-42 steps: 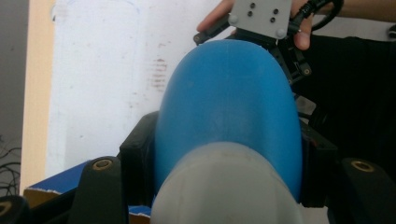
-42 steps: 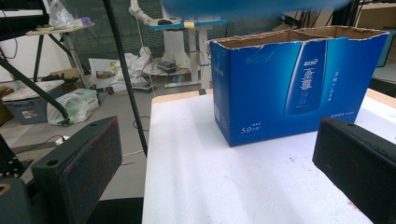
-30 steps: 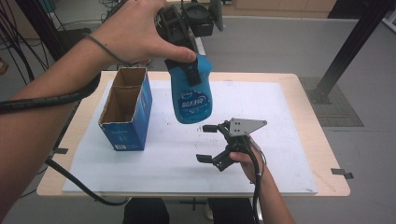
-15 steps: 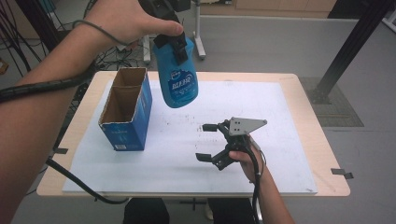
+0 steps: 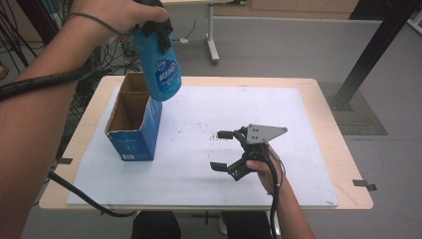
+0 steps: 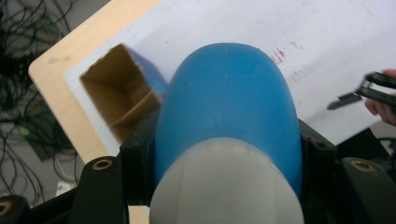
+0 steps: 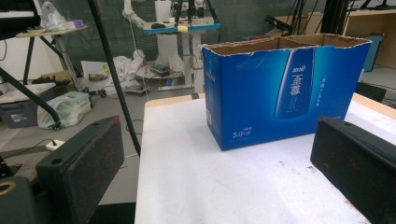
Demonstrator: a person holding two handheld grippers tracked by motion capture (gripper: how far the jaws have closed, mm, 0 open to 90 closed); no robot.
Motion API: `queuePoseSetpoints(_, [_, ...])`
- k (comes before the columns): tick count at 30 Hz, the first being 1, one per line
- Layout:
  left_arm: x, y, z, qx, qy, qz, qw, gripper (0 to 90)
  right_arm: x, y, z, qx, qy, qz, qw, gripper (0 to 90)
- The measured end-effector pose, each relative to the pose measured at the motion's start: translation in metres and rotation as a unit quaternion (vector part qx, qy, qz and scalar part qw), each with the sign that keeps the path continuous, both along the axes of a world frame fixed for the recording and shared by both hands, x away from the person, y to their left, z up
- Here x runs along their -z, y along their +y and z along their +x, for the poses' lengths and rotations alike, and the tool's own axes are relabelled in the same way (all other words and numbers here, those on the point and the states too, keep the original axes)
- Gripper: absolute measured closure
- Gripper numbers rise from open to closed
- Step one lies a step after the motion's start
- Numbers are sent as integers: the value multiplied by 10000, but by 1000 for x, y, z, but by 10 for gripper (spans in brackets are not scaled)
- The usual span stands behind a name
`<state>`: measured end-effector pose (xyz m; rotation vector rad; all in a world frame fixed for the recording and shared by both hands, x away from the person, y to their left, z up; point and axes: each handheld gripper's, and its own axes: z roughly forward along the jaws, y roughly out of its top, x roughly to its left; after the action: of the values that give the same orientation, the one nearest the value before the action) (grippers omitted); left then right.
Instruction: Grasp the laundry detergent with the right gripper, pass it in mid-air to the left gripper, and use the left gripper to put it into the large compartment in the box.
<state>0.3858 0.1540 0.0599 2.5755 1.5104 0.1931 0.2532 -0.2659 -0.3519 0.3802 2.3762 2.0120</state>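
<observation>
Right gripper [image 5: 222, 150] nearest, resting low on white mat [image 5: 308, 164], jaws spread wide, nothing between them. Straight ahead of those jaws, well apart: blue carton [image 7: 285, 84], top torn open, standing upright on mat. Farther, raised above table: left gripper [image 5: 154, 30] clenched on blue bottle [image 5: 160, 67], pads pressing both sides of its body, pale cap end [image 6: 224, 186] nearest that gripper's camera. Bottle hanging base-down, just above carton's open top, at far right corner. Wooden table [image 5: 318, 99] beneath mat.

The blue bottle [image 5: 160, 63], clamped in the left gripper [image 5: 158, 26], has been carried toward nine o'clock, over the open box [image 5: 133, 119].
</observation>
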Motion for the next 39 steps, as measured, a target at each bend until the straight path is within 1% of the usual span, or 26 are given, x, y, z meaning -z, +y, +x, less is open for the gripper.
queuePoseSetpoints(3, [2, 13, 7, -304, 38, 11, 9995, 381, 0, 0, 0, 4, -5, 8, 10000, 28])
queuePoseSetpoints(4, [2, 13, 7, -304, 38, 11, 9995, 381, -1, 0, 0, 20, -15, 13, 10000, 28])
queuePoseSetpoints(6, [6, 24, 12, -667, 30, 8, 9978, 381, 0, 1, 0, -8, -12, 25, 10000, 28])
queuePoseSetpoints(7, [6, 24, 12, -667, 30, 8, 9978, 381, 0, 1, 0, -8, -12, 25, 10000, 28])
queuePoseSetpoints(9, [8, 31, 15, -848, 44, 51, 9964, 381, 0, 1, 0, -2, -10, 19, 10000, 28])
queuePoseSetpoints(11, [11, 43, 20, -1198, 73, 57, 9928, 380, 0, 0, 0, 9, -9, 6, 10000, 28])
queuePoseSetpoints(12, [11, 43, 20, -1198, 73, 57, 9928, 381, 0, 0, 0, 9, -9, 6, 10000, 28])
queuePoseSetpoints(13, [14, 53, 23, -1414, 104, 5, 9899, 381, -1, 0, 0, 26, -23, 6, 10000, 28])
queuePoseSetpoints(15, [17, 63, 25, -1677, 132, -61, 9857, 381, -1, -1, -1, 31, -19, 10, 10000, 28])
queuePoseSetpoints(16, [17, 63, 25, -1677, 132, -61, 9857, 381, -1, -1, -1, 31, -19, 10, 10000, 28])
queuePoseSetpoints(17, [19, 70, 26, -1847, 147, -72, 9827, 381, -1, -2, -1, 46, -10, 6, 10000, 28])
queuePoseSetpoints(19, [21, 72, 27, -2062, 135, -49, 9784, 381, -1, -2, -2, 49, -1, 18, 10000, 27])
queuePoseSetpoints(20, [21, 72, 27, -2062, 135, -49, 9784, 381, -1, -2, -2, 49, -1, 18, 10000, 27])
queuePoseSetpoints(21, [22, 73, 28, -2269, 139, 5, 9738, 381, -1, -2, -2, 56, -9, 0, 10000, 27])
queuePoseSetpoints(22, [22, 73, 28, -2269, 139, 5, 9738, 381, -1, -2, -2, 52, -5, 9, 10000, 27])
queuePoseSetpoints(23, [24, 72, 30, -2390, 137, 94, 9709, 381, -1, -2, -2, 56, -6, 6, 10000, 27])
queuePoseSetpoints(24, [24, 72, 30, -2390, 137, 94, 9709, 381, -1, -2, -2, 70, -2, 9, 10000, 27])
queuePoseSetpoints(25, [26, 65, 31, -2415, 116, 266, 9700, 381, -1, -2, -2, 67, -5, 6, 10000, 27])
queuePoseSetpoints(26, [26, 65, 31, -2415, 116, 266, 9700, 381, -1, -2, -2, 67, -5, 6, 10000, 27])
queuePoseSetpoints(27, [27, 64, 32, -2451, 96, 326, 9689, 381, -1, -3, -3, 95, -3, 12, 10000, 27])
queuePoseSetpoints(28, [27, 64, 32, -2451, 96, 326, 9689, 381, -1, -3, -3, 95, -3, 12, 10000, 27])
queuePoseSetpoints(29, [28, 65, 32, -2514, 91, 330, 9673, 381, -1, -4, -3, 92, -1, 15, 10000, 27])
queuePoseSetpoints(30, [29, 65, 33, -2535, 110, 333, 9667, 381, -1, -4, -4, 97, -1, 8, 10000, 27])
queuePoseSetpoints(32, [30, 66, 33, -2523, 102, 343, 9670, 381, -1, -5, -4, 100, 3, 4, 10000, 27])
queuePoseSetpoints(34, [31, 67, 32, -2597, 94, 309, 9652, 381, -1, -6, -4, 109, 2, 13, 9999, 27])
queuePoseSetpoints(39, [34, 66, 34, -2617, 157, 329, 9645, 381, -1, -7, -5, 116, -2, 19, 9999, 26])
